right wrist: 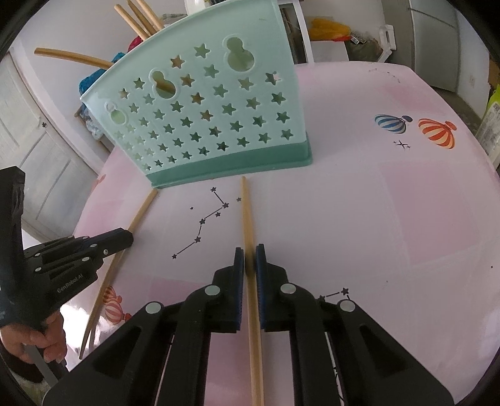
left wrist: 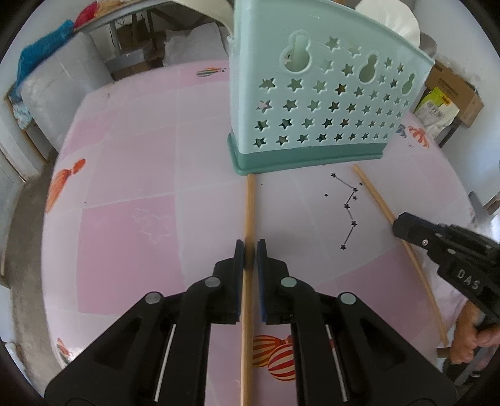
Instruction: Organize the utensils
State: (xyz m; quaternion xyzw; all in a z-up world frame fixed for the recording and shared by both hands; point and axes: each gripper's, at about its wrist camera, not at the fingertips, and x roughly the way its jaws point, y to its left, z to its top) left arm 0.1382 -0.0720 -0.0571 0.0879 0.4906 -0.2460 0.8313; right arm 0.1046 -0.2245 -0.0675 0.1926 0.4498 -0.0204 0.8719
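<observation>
A mint green utensil holder (left wrist: 315,93) with star holes stands on the pink table; it also shows in the right wrist view (right wrist: 206,121), with several wooden chopsticks (right wrist: 140,17) sticking out of its top. My left gripper (left wrist: 250,246) is shut on a wooden chopstick (left wrist: 249,206) that lies pointing at the holder's base. My right gripper (right wrist: 249,251) is shut on a second wooden chopstick (right wrist: 247,212), also pointing at the holder. Each gripper shows in the other's view: the right one (left wrist: 406,226), the left one (right wrist: 122,239).
The pink table (left wrist: 131,175) has balloon and star prints. A cardboard box and bags (left wrist: 447,96) stand beyond the table's far right edge. White cupboard doors (right wrist: 37,150) are at the left. A white cabinet (right wrist: 434,40) stands behind the table.
</observation>
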